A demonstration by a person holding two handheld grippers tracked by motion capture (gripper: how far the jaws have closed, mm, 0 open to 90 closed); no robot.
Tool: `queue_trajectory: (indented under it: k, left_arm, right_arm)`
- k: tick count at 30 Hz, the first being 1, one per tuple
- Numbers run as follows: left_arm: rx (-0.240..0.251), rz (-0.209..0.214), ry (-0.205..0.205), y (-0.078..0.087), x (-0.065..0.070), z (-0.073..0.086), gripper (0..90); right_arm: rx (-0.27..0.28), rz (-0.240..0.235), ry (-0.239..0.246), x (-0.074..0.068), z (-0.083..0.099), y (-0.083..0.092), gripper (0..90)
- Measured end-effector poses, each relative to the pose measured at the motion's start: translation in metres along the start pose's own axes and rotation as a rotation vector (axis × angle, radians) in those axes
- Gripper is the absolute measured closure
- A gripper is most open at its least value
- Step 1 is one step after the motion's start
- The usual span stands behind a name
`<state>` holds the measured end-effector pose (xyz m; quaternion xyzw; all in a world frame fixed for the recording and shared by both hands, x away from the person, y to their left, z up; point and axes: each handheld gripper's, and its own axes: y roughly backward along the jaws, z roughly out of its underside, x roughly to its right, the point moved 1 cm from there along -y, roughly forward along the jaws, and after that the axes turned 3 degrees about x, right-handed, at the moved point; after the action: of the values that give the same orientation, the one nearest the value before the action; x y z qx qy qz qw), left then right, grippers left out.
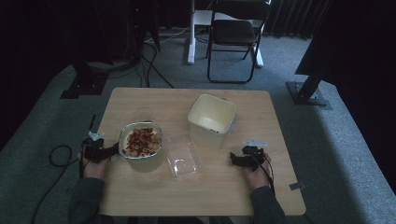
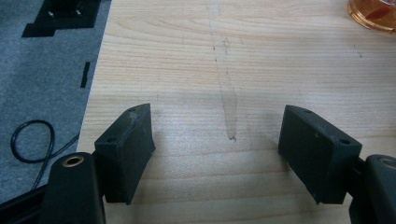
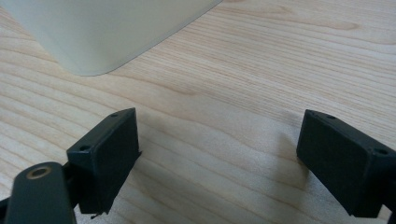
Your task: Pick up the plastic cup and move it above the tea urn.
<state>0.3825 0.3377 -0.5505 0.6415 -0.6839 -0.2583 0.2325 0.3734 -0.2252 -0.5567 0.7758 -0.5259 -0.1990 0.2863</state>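
Food-filled bowl [image 1: 140, 145], seemingly glossy plastic, sits beside the left gripper [image 1: 112, 150], gaping empty.

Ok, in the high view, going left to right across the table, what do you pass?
Left gripper → container of food → clear plastic lid → empty cream tub → right gripper.

Cream bin [image 3: 107, 32] cut off by top edge; contents hidden.
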Motion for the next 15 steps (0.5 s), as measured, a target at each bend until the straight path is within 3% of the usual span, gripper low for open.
queue_trajectory:
  k: [15]
  left_arm:
    - [0.0,0.0,0.001,0.0,-0.0001,0.0001,26.6]
  right_arm:
    - [0.004,-0.015,0.009,-0.0027,0.0001,0.0006,15.6]
